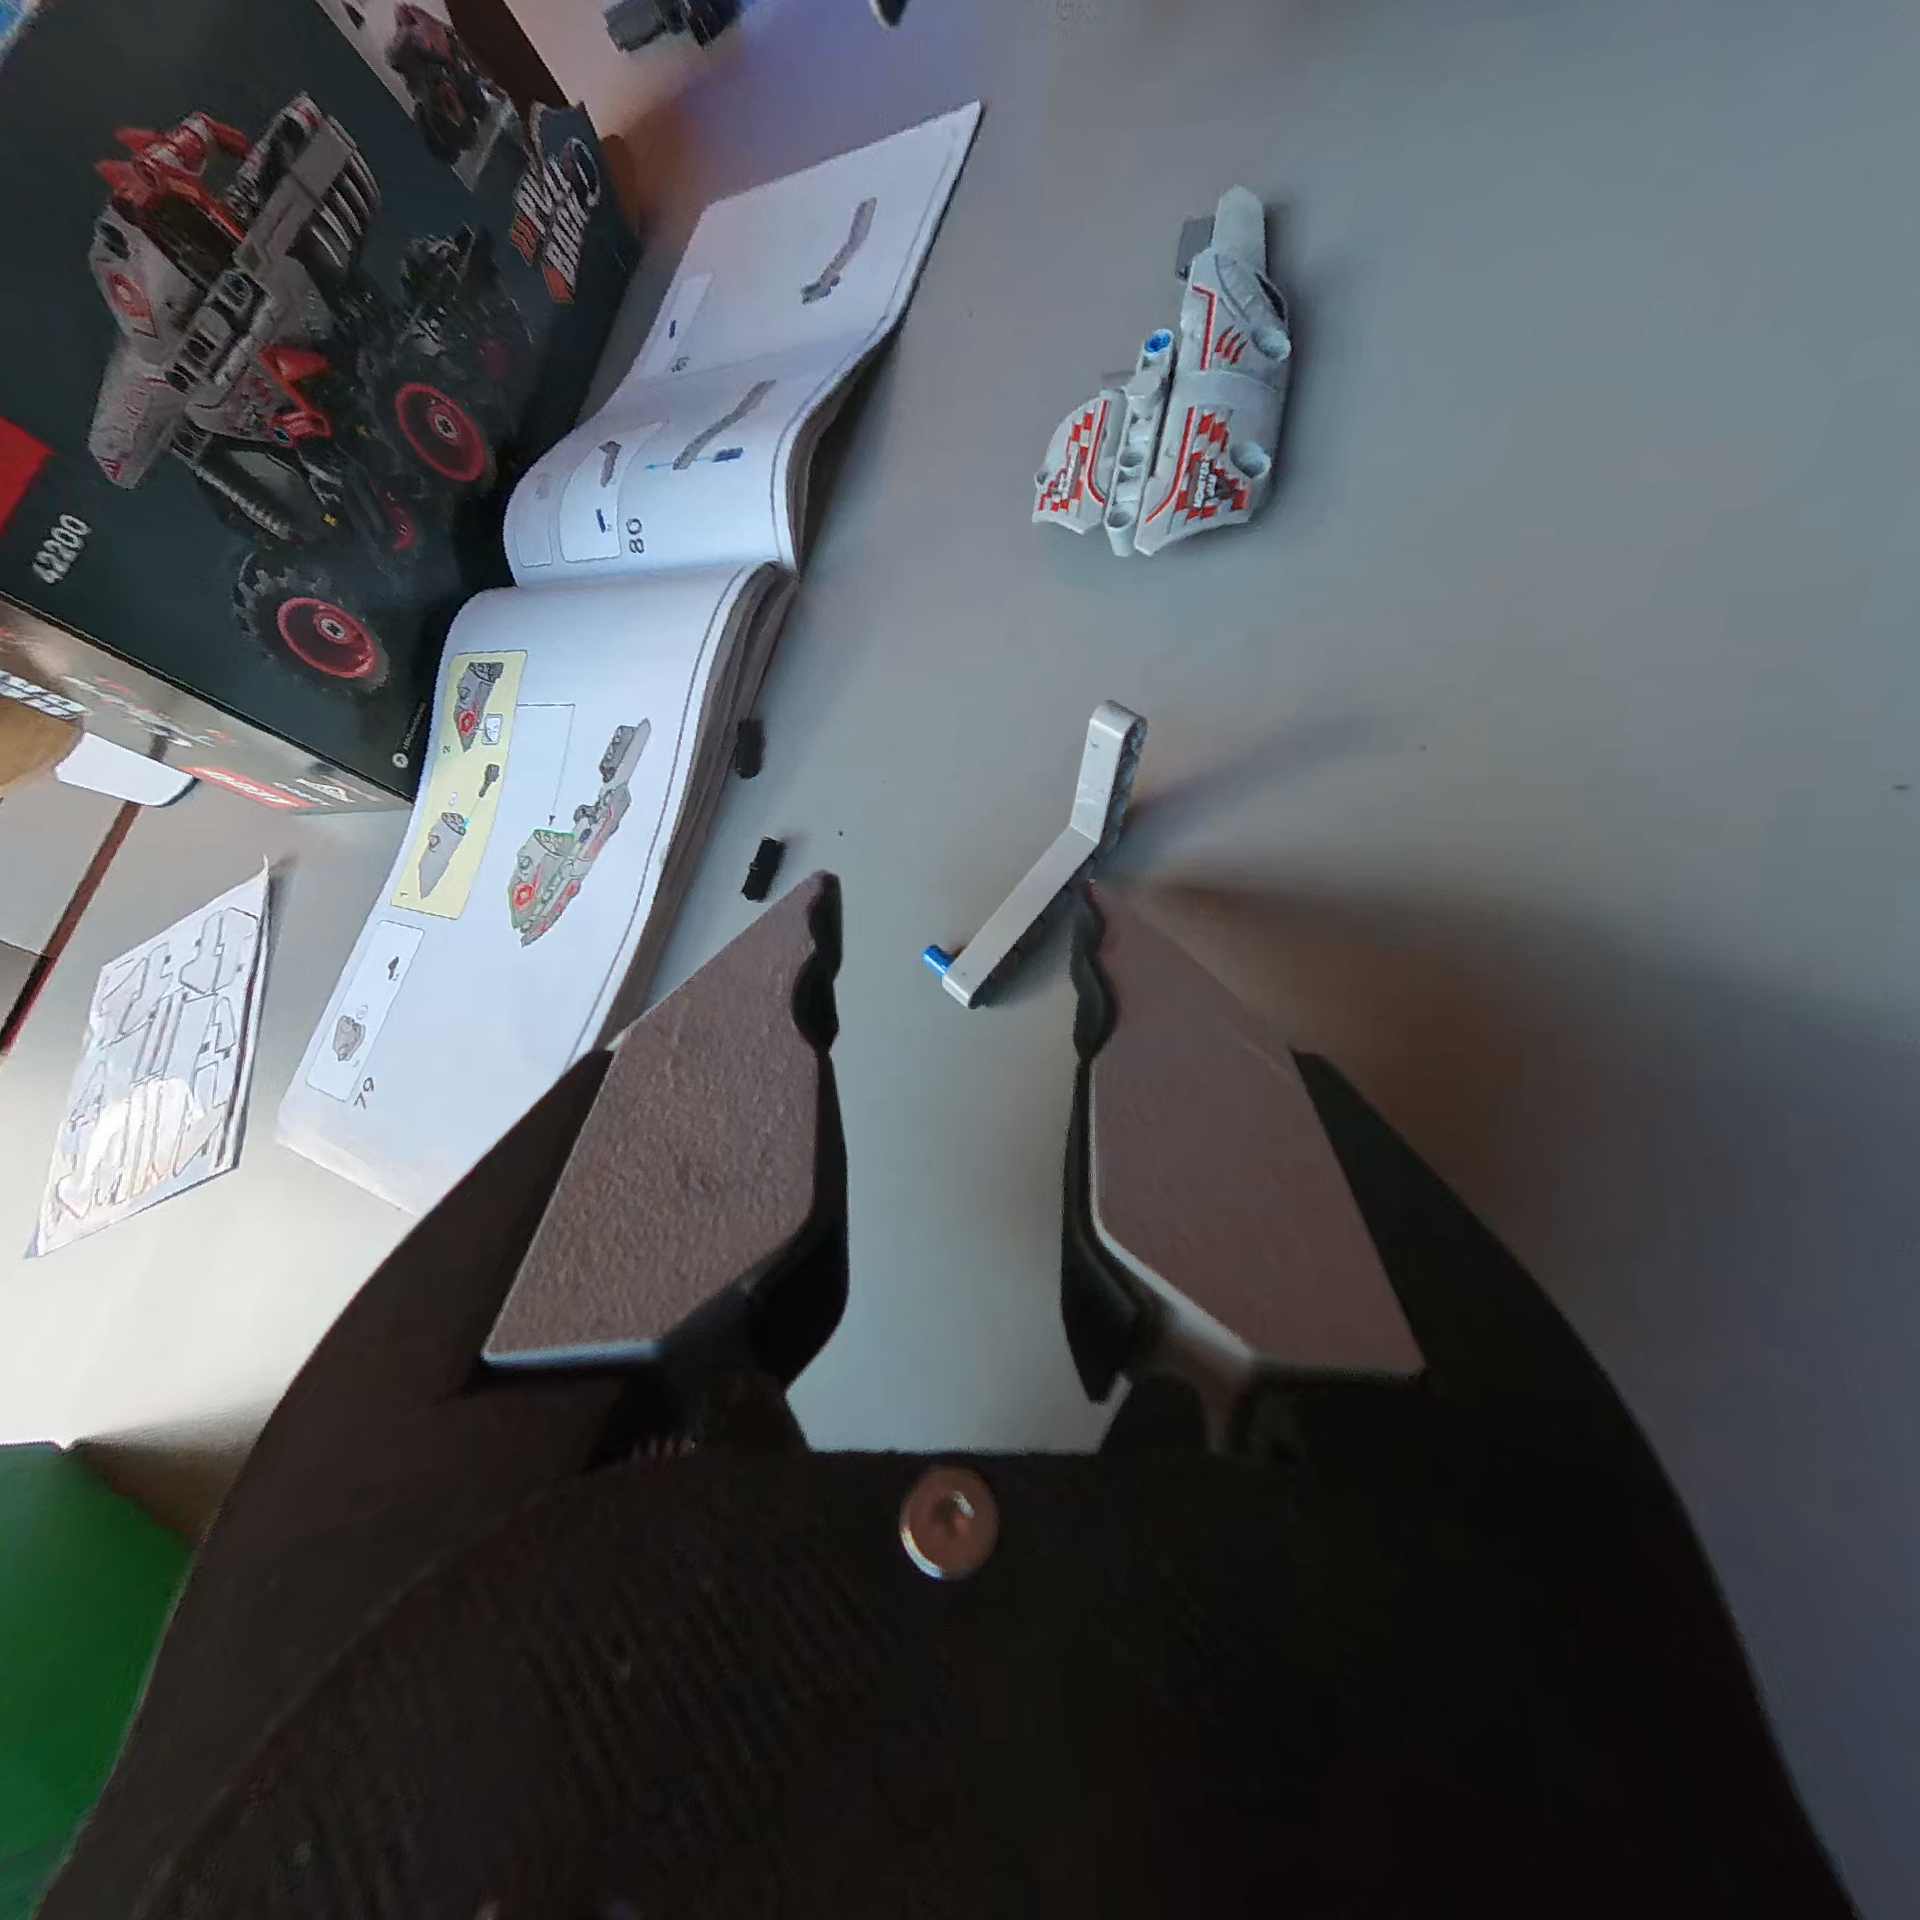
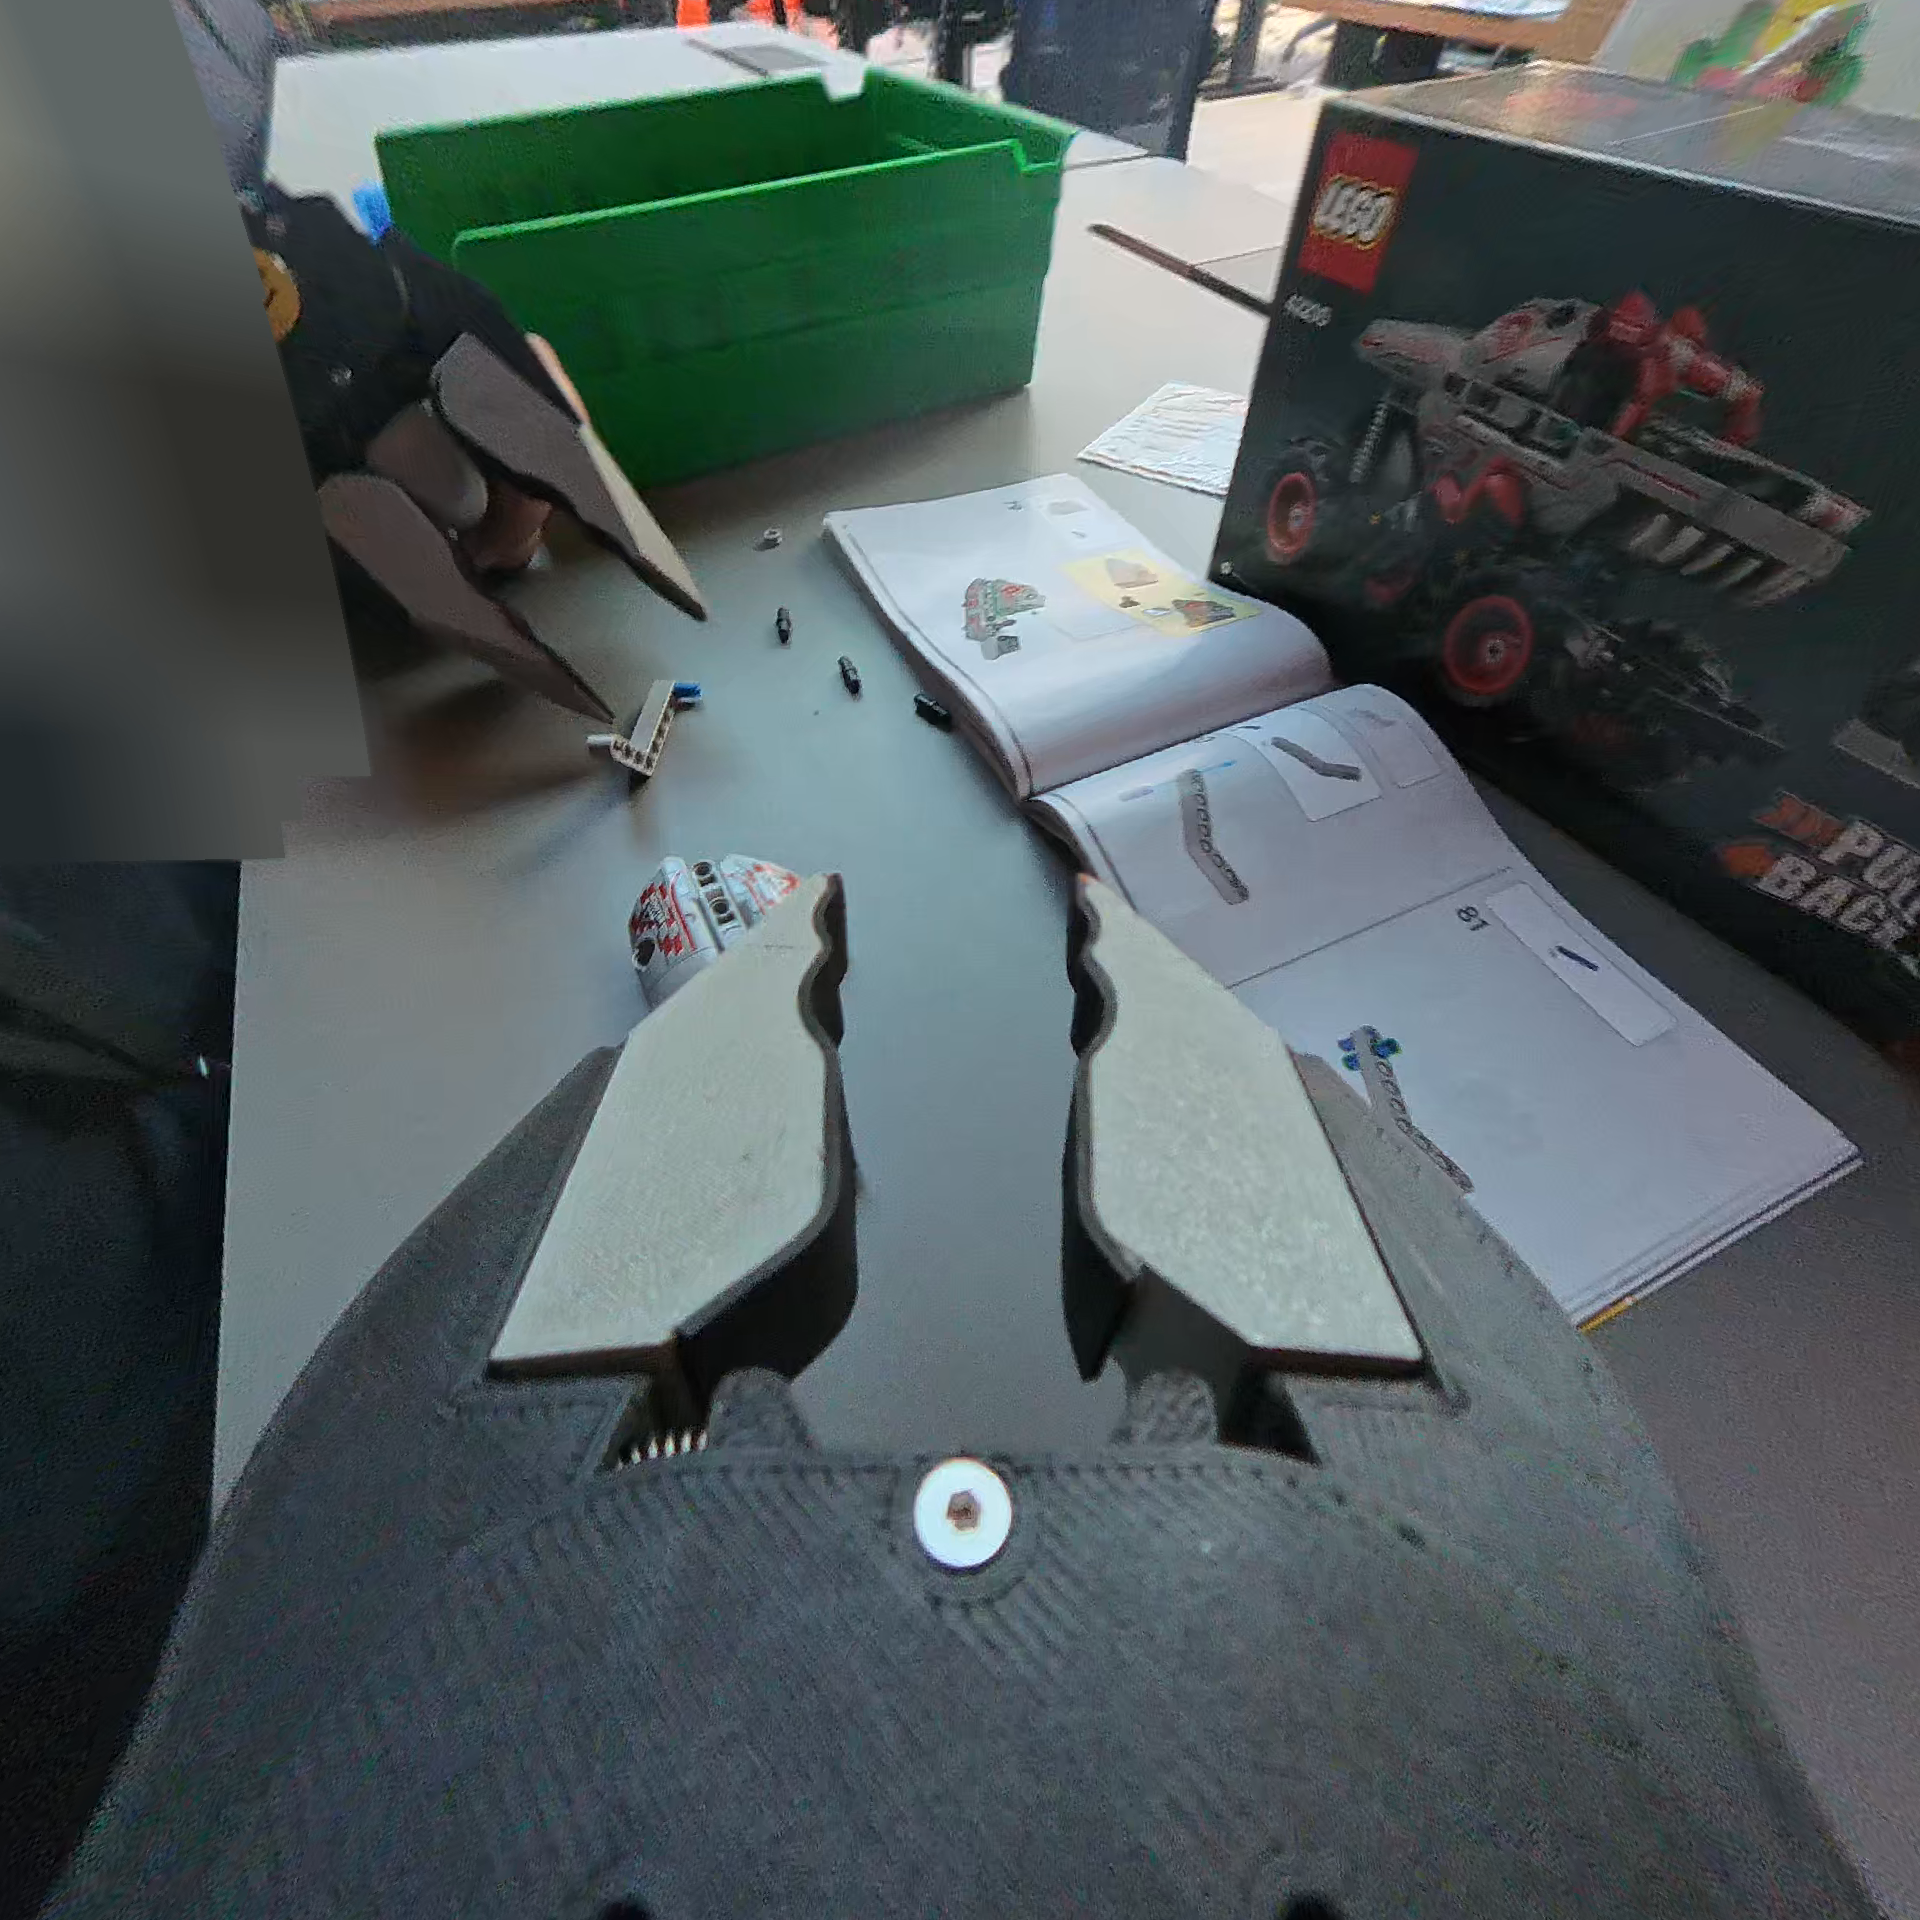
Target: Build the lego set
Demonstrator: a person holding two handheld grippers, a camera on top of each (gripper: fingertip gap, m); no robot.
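A bent light-grey beam (image 1: 1049, 883) with a blue pin (image 1: 935, 957) at its near end lies on the grey table. My left gripper (image 1: 956, 894) is open, its right fingertip touching the beam's edge. The beam (image 2: 646, 734) and the left gripper (image 2: 660, 665) also show in the right wrist view. A white and red stickered sub-assembly (image 1: 1174, 416) lies farther off; it shows in the right wrist view (image 2: 696, 914) beside my right gripper's left finger. My right gripper (image 2: 956, 894) is open and empty above the table. Three black pins (image 2: 850, 675) lie near the open instruction booklet (image 2: 1195, 769).
The set's black box (image 2: 1579, 436) stands at the right behind the booklet; it also shows in the left wrist view (image 1: 260, 364). A green bin (image 2: 727, 270) stands at the back. A sticker sheet (image 1: 156, 1070) lies left of the booklet (image 1: 582, 831). A small grey piece (image 2: 770, 538) lies near the bin.
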